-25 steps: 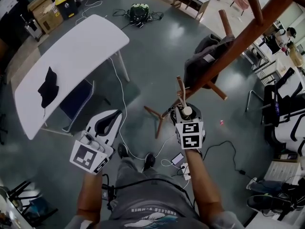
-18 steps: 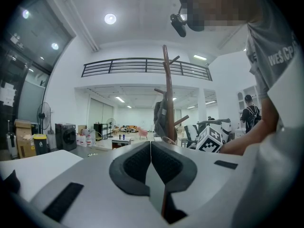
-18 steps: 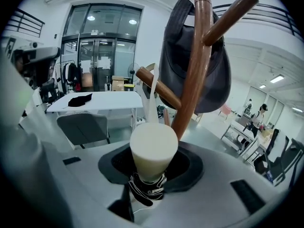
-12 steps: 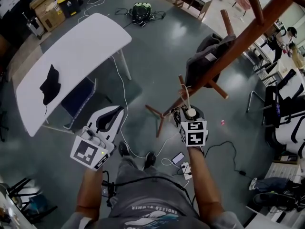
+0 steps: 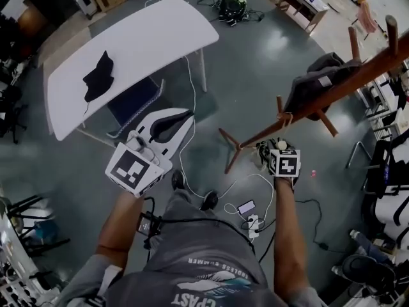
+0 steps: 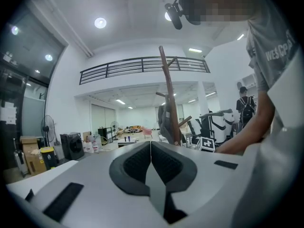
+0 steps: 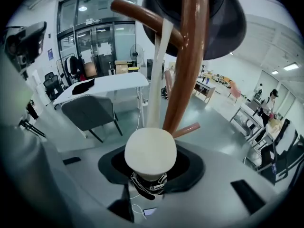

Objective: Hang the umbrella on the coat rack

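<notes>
A folded umbrella's cream knob handle (image 7: 149, 146) sits between the jaws of my right gripper (image 7: 151, 161), which is shut on it. Its cream strap (image 7: 156, 75) runs up and loops over a peg (image 7: 142, 14) of the brown wooden coat rack (image 7: 189, 65). The dark folded canopy (image 7: 149, 188) hangs under the knob. From the head view, the right gripper (image 5: 276, 147) is at the low end of the slanting rack pole (image 5: 332, 94), just under the peg (image 5: 280, 105). My left gripper (image 5: 182, 117) is held apart to the left, shut with nothing in it (image 6: 150, 145).
A dark garment (image 5: 316, 82) hangs higher on the rack. The rack's legs (image 5: 230, 149) spread on the grey floor. A white table (image 5: 160, 34) with a black cloth (image 5: 99, 75) and a chair (image 5: 137, 101) stands at the left. Cables and a phone (image 5: 246, 206) lie by my feet.
My right gripper has sunk with the knob, and the strap now hangs stretched from the peg. The left gripper has risen slightly. The head camera has swung, shifting the table and rack.
</notes>
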A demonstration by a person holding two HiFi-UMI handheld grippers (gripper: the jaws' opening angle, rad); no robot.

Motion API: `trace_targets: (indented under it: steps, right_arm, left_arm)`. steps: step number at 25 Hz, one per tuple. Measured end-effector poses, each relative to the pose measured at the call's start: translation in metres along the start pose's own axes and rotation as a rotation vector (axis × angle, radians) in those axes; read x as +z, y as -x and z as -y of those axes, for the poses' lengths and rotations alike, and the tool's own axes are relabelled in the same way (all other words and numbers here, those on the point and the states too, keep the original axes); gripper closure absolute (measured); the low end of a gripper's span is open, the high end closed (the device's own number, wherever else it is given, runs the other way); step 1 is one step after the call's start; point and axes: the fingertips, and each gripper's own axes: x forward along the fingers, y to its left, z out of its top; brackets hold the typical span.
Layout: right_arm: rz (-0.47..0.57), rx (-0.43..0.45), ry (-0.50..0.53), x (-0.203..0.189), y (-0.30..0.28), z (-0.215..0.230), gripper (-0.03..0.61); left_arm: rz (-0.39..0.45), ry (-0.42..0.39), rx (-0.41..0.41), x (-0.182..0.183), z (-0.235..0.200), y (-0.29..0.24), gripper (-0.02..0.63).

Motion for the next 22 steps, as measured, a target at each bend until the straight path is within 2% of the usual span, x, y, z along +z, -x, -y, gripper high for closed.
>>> trace_targets:
  steps: [5,13,17,22]
  right_arm:
    - [-0.035,0.01,-0.03,-0.003,-0.016,0.013,0.417]
    - [-0.013,-0.005,-0.055,0.01,-0.004,0.022,0.4]
    - [0.062,0.006,-0.105,0.016,0.027,0.021,0.411]
    - [0.235,0.024,-0.154,0.04,0.104,0.015,0.442]
  left_arm:
    - [-0.013,-0.042,0.049,0.014,-0.011,0.023,0.595]
    - [0.001,-0.089,0.08,0.04,-0.01,0.047,0.595]
    - [0.012,-0.097,0.077,0.054,-0.006,0.055,0.595]
    - [0.033,-0.141,0.054,0.072,0.0,0.065,0.595]
